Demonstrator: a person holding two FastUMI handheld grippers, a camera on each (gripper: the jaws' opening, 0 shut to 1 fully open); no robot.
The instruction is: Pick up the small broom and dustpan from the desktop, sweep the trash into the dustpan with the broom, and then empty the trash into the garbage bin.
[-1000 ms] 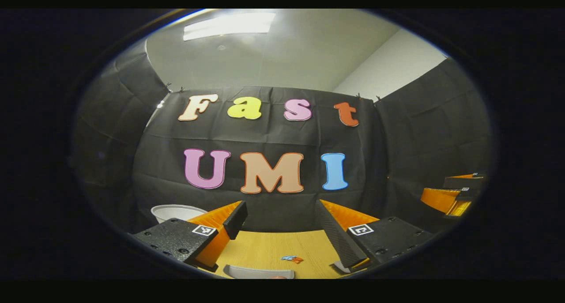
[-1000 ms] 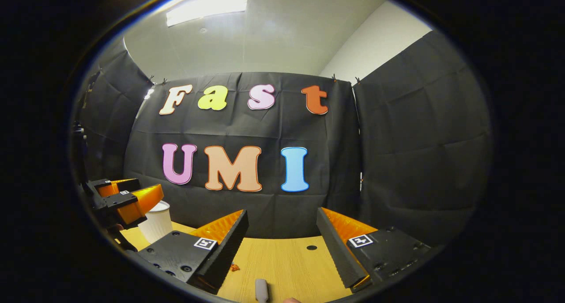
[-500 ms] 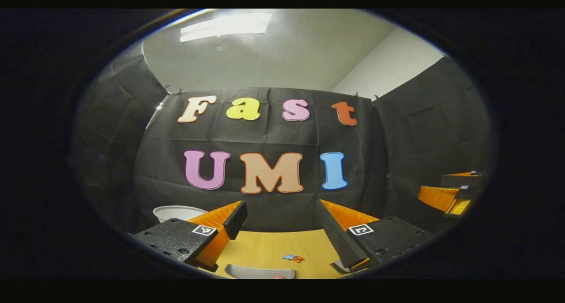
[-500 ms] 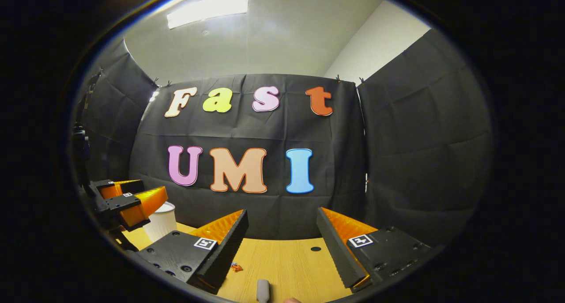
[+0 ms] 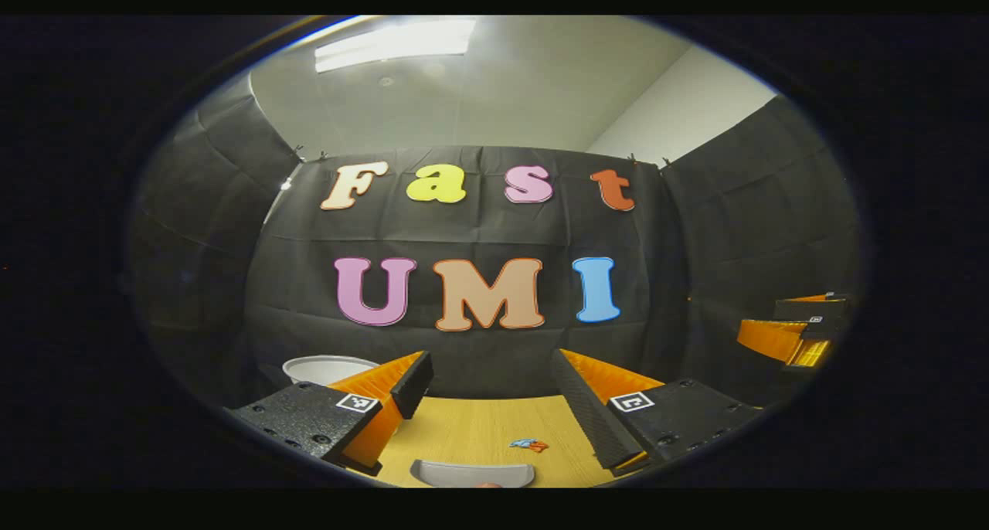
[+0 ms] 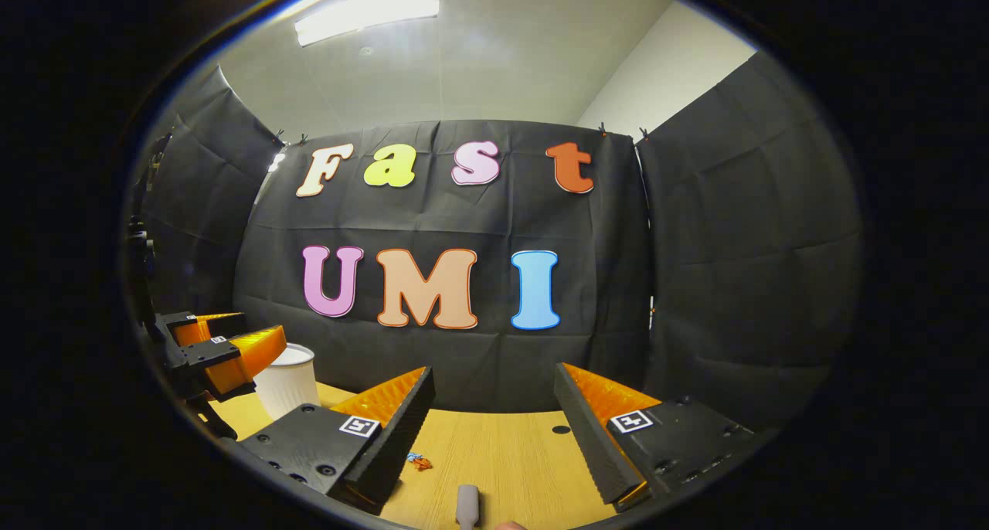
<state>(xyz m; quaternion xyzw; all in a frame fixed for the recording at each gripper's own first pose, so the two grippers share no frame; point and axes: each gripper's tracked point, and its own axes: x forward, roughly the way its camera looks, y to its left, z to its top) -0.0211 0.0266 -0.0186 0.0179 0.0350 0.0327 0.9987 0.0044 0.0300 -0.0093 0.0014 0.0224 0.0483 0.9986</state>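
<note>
Here, in the left gripper view, the left claw (image 5: 494, 375) gapes wide, empty, above the dustpan (image 5: 473, 474) at the desk's (image 5: 479, 437) near edge, trash (image 5: 529, 444) just beyond. In the right gripper view, the right claw (image 6: 494, 395) is equally open, empty, above the broom handle (image 6: 467, 505); a rushed descent could knock either tool aside or scatter the trash.

A wooden desktop (image 6: 510, 456) is seen; scraps of trash (image 6: 419, 461) and a white bin (image 6: 287, 379) are set on it, the bin well behind the trash.
</note>
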